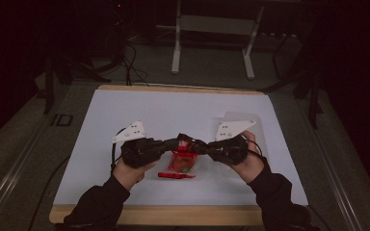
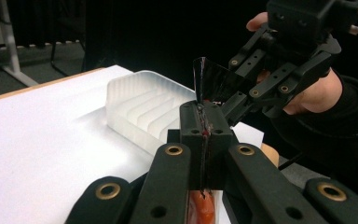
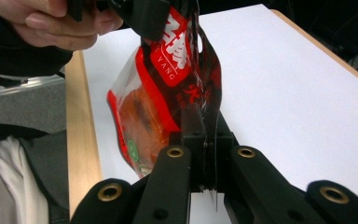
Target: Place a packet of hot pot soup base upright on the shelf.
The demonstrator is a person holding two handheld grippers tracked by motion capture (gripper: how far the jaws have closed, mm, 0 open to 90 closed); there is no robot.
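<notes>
So in the high view the left tool [image 1: 172, 143] sits at about 9 o'clock of the snack bag [image 1: 183, 161], held in the person's left hand [image 1: 131, 171]; its jaws are clamped tight on the bag's top edge, and the left gripper view shows the film pinched flat between them; the bag itself is red and clear with something orange inside, hanging between the two tools just above the white table [image 1: 125, 110], roughly dead centre and toward the near edge; a torn red strip [image 1: 176, 175] lies on the table at 6 o'clock of the bag, just beside it; the right tool [image 1: 203, 146] comes in from 3 o'clock, also clenched on the bag's top edge, which the right gripper view shows pretty clearly; past it, at about 1 o'clock, there's a clear plastic tray [image 1: 241, 120] resting on the table.
</notes>
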